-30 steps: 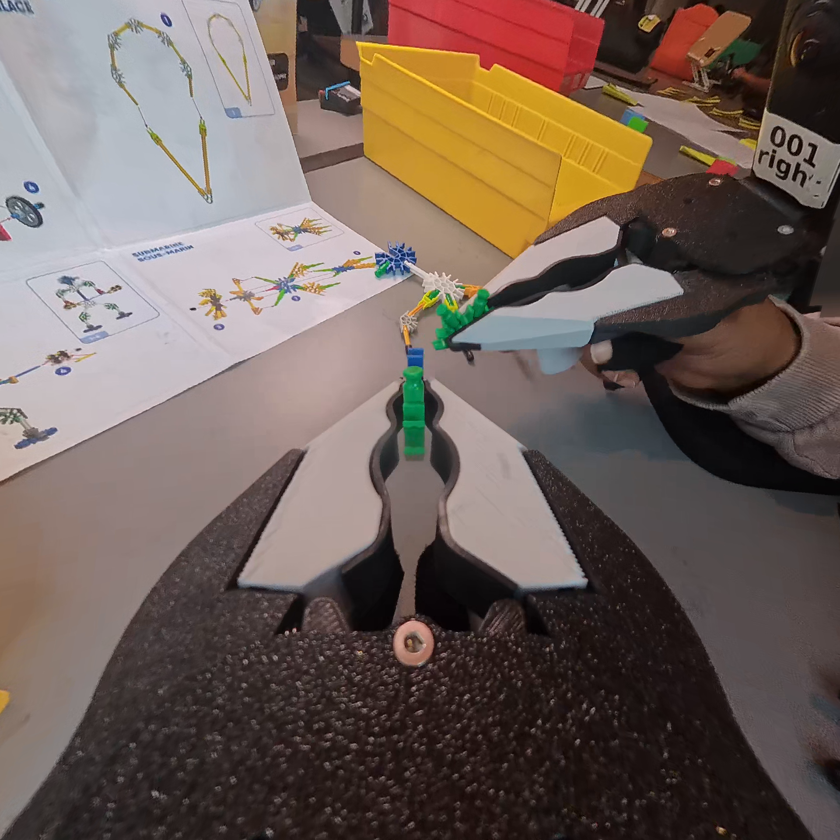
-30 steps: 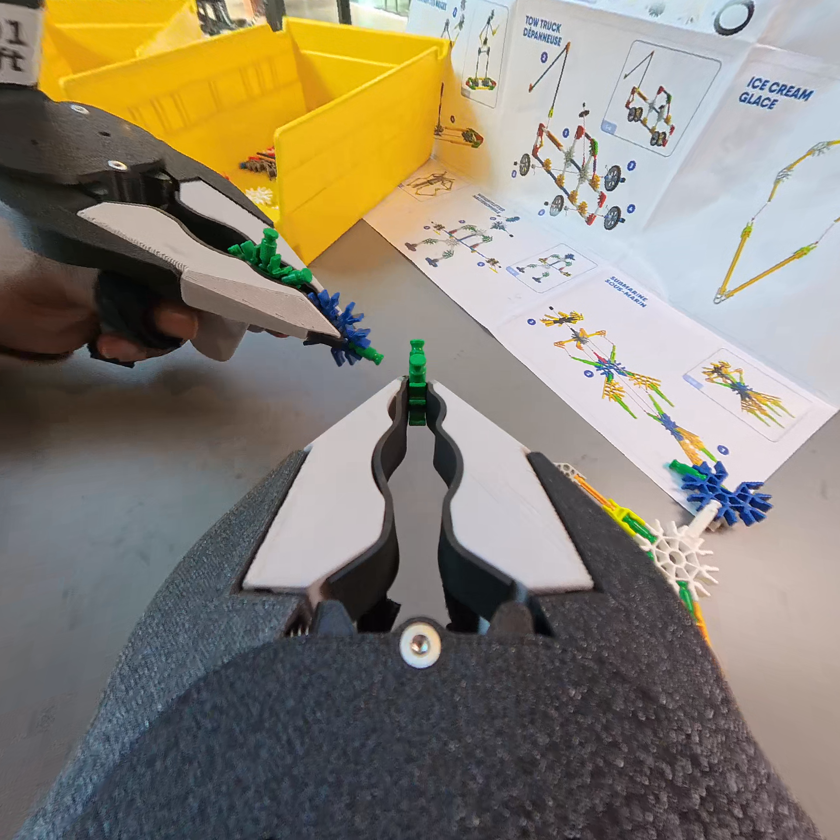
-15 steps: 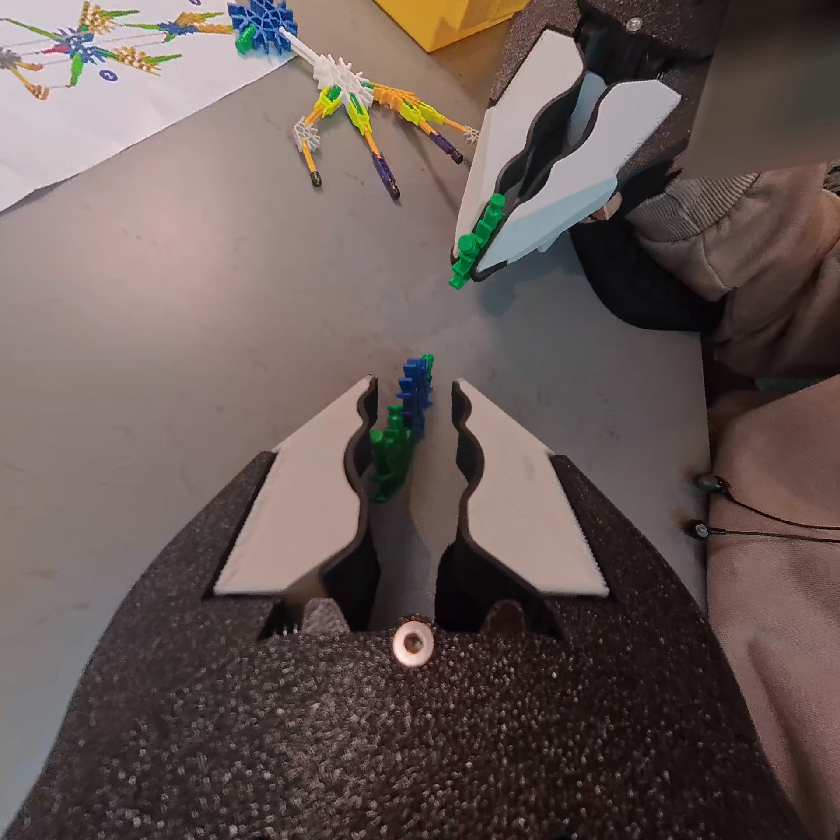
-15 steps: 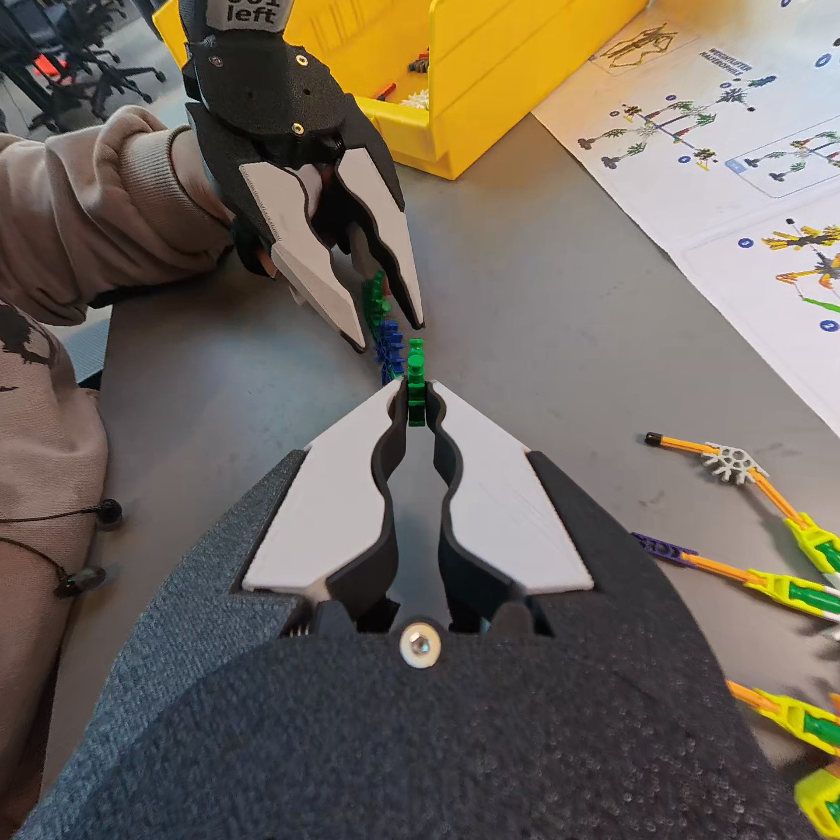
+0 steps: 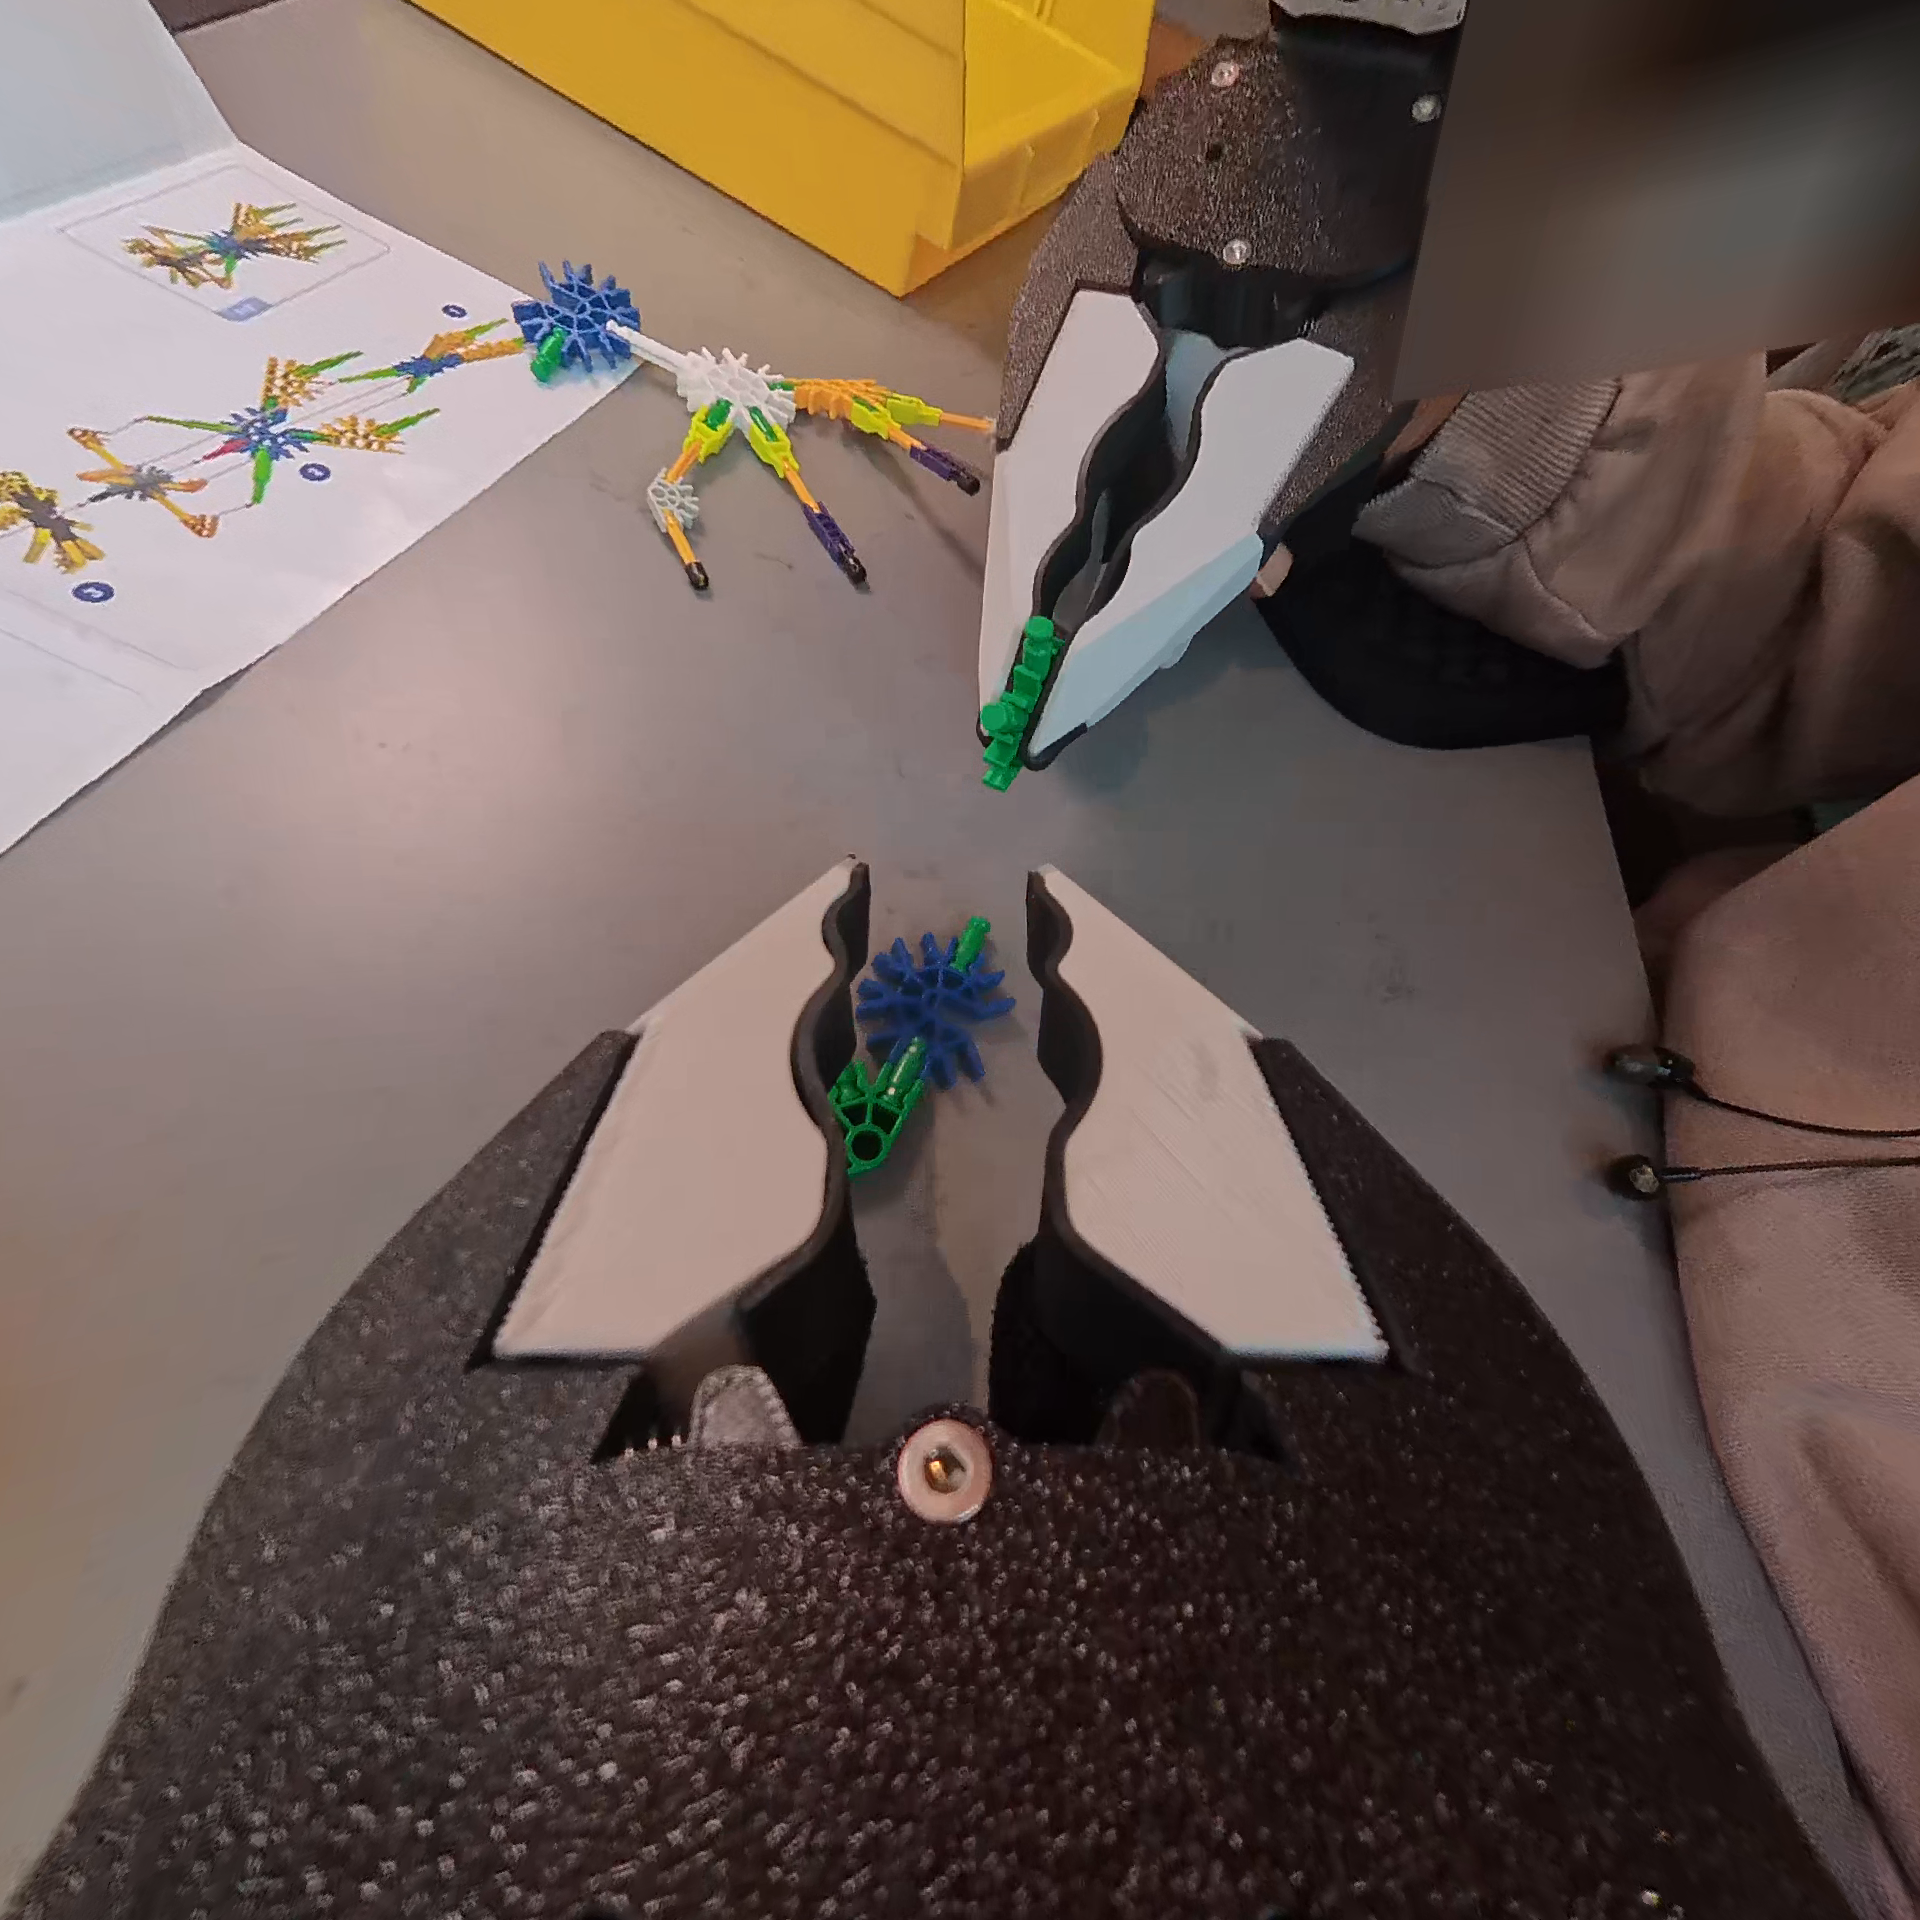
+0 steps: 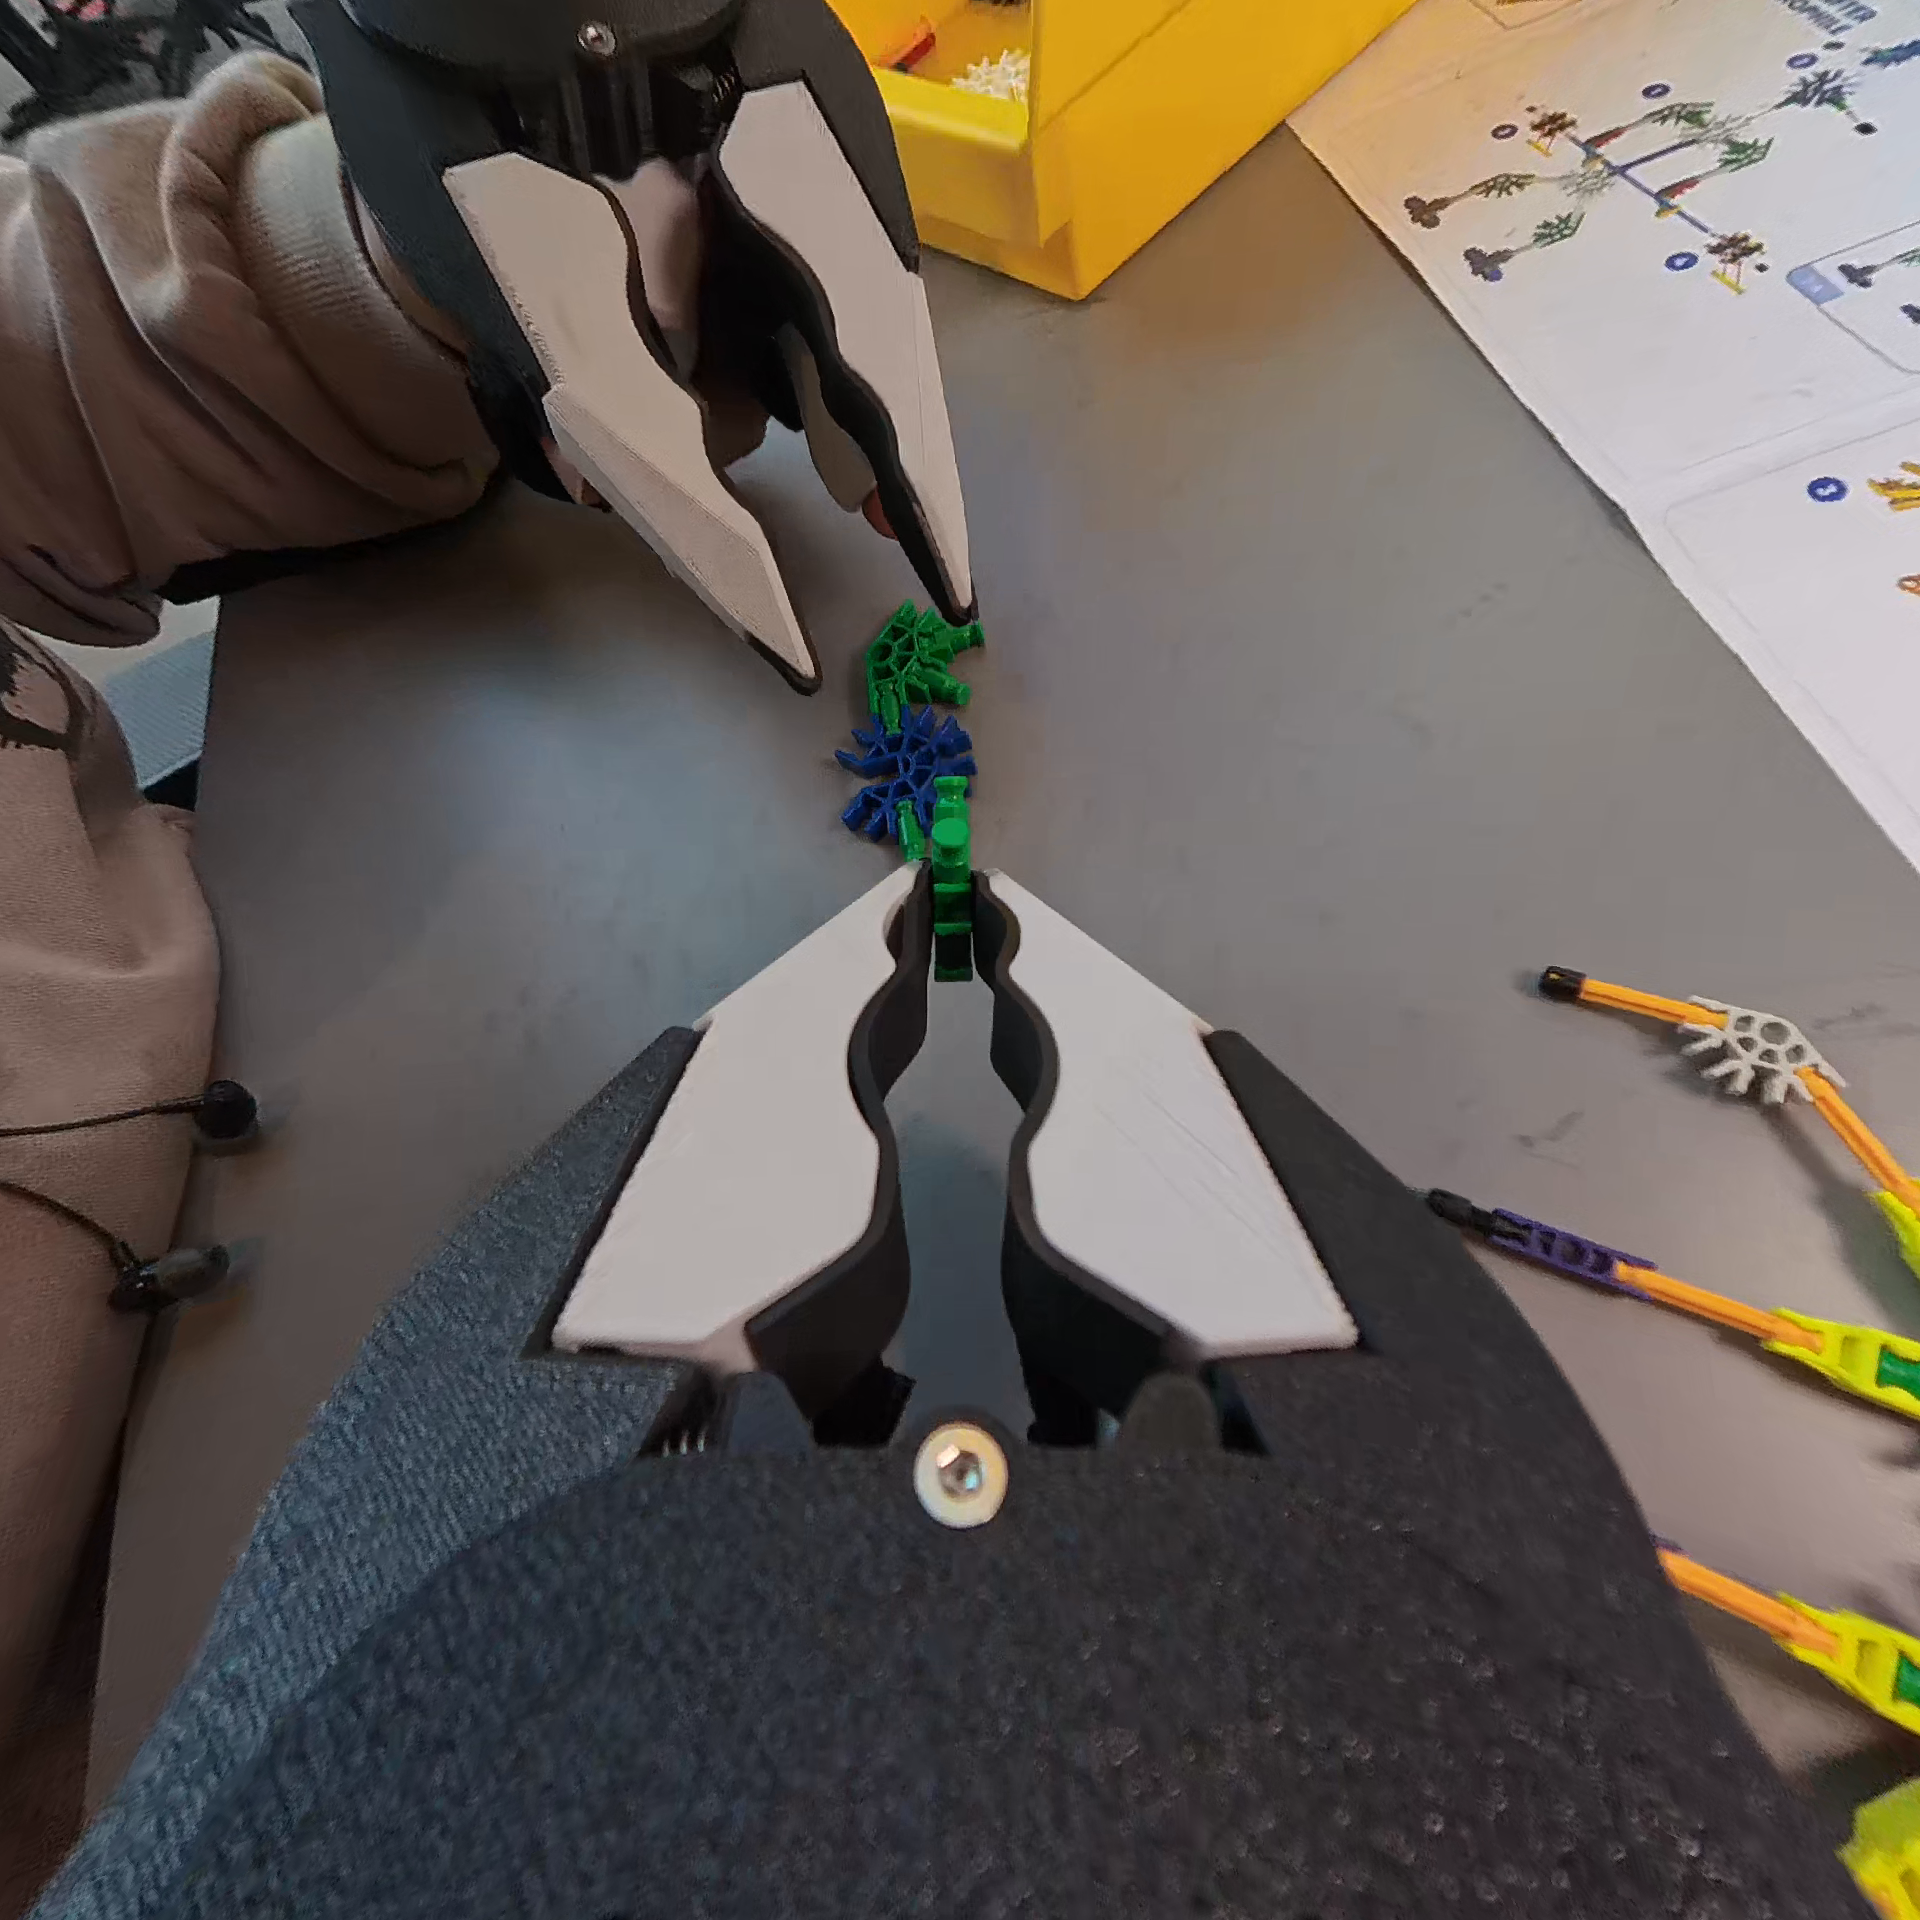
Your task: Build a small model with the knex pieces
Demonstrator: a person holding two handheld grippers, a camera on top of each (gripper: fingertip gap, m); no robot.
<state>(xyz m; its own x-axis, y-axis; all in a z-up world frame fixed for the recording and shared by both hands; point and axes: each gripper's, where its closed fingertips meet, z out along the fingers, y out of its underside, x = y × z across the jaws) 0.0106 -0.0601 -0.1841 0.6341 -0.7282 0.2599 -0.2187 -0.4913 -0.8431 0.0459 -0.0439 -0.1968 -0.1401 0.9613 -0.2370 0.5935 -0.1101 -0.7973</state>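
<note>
Your left gripper has its 2 fingers spread apart and holds nothing. Between them, lying flat on the grey table, is a small assembly: a blue snowflake connector on a green rod, with a green fan-shaped connector at the end nearer the finger roots. That green connector lies just beside the inner edge of the left finger; whether it touches, you cannot tell.

Your right gripper is closed on a short green rod, which sticks out past the fingertips toward the blue connector, just short of it or touching it.

Beyond the left gripper's fingertips and to their left lie a larger multicoloured model and an instruction sheet, with a yellow bin farther out.
</note>
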